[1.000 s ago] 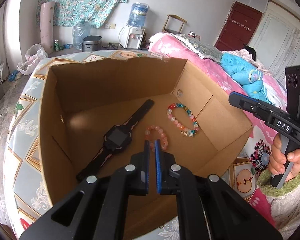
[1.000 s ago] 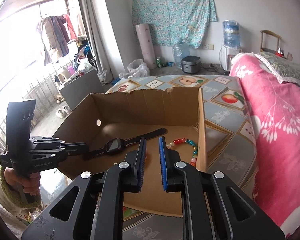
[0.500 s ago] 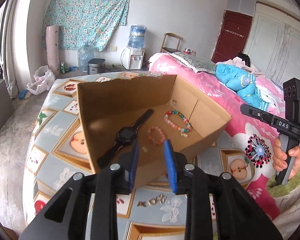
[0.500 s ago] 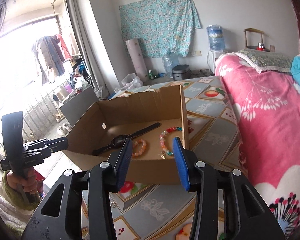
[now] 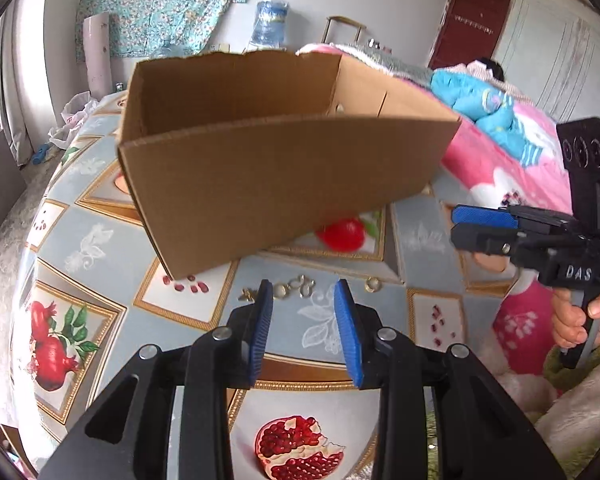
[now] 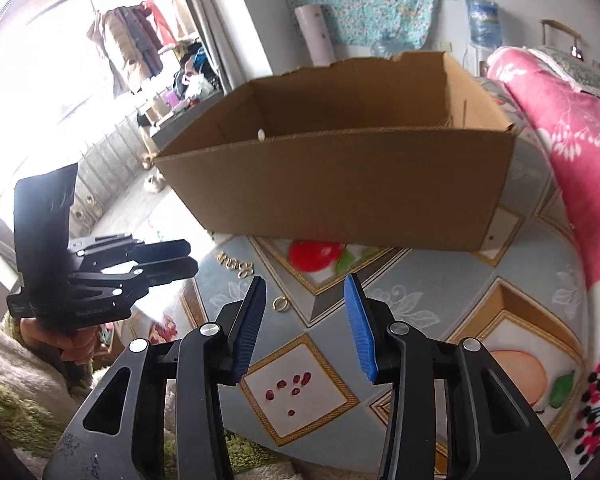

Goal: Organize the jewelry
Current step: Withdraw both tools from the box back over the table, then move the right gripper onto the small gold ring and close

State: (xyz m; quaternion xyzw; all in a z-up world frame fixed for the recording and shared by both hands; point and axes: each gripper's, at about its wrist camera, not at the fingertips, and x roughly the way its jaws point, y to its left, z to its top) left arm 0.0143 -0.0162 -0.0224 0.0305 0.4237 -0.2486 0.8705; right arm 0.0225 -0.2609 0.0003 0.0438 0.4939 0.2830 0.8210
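Both claws dropped below the cardboard box (image 5: 284,160) rim, left claw (image 5: 302,332) and right claw (image 6: 306,326) wide open and empty; those tiny rings (image 5: 300,289) on the tabletop (image 5: 428,236) look light, hard and slippery, so I'd pinch across a band.

Several small gold-toned rings (image 5: 300,286) lay in a loose row on the fruit-patterned cloth, just before the near wall of the open cardboard box (image 5: 276,184).

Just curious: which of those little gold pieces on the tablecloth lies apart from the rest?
The lone gold ring, nearest the right gripper; the other pieces cluster in a row.
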